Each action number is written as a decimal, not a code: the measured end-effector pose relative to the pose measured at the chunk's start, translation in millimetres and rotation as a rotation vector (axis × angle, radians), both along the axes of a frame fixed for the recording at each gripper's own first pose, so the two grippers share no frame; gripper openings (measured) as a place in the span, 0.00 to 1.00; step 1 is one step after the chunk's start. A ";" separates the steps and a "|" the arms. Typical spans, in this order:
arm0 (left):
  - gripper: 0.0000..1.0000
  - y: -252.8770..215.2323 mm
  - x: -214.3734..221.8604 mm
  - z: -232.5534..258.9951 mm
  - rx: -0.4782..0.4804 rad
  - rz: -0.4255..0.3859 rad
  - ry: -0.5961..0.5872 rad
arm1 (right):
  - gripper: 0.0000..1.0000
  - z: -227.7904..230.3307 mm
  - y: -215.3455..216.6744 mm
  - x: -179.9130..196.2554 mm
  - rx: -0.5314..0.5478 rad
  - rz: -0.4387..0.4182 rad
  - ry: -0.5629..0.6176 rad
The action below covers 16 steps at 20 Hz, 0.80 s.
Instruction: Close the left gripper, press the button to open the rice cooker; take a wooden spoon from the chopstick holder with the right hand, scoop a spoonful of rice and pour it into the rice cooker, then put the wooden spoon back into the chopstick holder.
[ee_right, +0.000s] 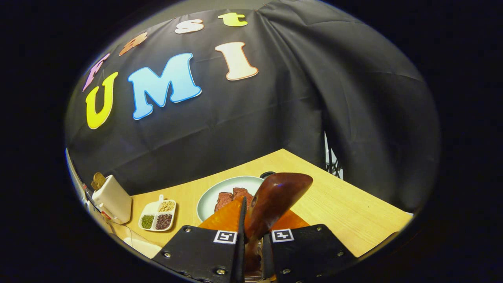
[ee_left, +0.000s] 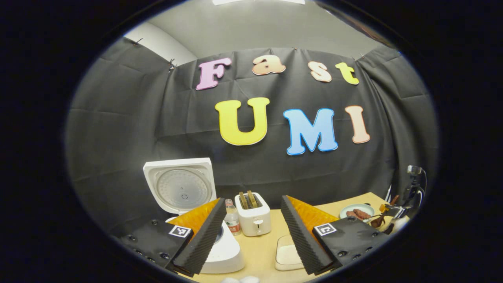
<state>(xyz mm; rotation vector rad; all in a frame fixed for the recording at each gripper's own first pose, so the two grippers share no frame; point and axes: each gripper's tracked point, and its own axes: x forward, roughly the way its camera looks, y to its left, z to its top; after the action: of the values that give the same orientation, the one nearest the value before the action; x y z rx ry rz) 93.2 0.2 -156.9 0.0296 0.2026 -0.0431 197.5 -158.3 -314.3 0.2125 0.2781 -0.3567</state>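
Gripping the wooden spoon [ee_right: 275, 200] by its handle, the right claw [ee_right: 251, 236] holds its bowl raised above the plate [ee_right: 214, 194] on the counter [ee_right: 353, 212]. The left claw [ee_left: 253, 232] hangs spread apart beside the rice cooker [ee_left: 226, 255], whose lid [ee_left: 180, 184] stands open near the toaster [ee_left: 253, 218].

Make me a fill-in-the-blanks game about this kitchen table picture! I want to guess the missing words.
1. The rice cooker lid is standing ____.
2. The right gripper is shut on a wooden ____.
3. The left gripper has its fingers ____.
4. Slices of bread stick out of the white ____.

Missing words: open; spoon; open; toaster
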 end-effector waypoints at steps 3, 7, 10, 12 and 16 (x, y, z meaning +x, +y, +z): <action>0.99 6.3 -1.7 0.1 0.004 0.003 -0.003 | 0.18 6.4 5.8 -3.2 -0.001 0.013 -0.006; 0.99 23.3 -4.1 -5.9 0.005 0.015 0.001 | 0.17 32.0 11.0 -6.8 -0.048 0.018 -0.029; 0.99 41.9 -6.1 -7.7 0.000 0.029 -0.012 | 0.17 81.9 26.1 -9.5 -0.146 0.044 -0.065; 0.99 55.4 -8.5 -6.3 0.015 0.036 -0.029 | 0.17 126.4 42.8 -12.8 -0.188 0.066 -0.111; 0.99 76.0 -16.4 -10.0 0.038 0.035 -0.040 | 0.17 208.5 104.6 -13.8 -0.230 0.130 -0.202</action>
<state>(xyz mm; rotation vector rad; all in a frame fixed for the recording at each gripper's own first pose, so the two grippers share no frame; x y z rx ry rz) 76.8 76.2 -166.9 0.0644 0.1644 -0.0035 183.8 -53.6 -105.8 0.0028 0.0503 -0.2337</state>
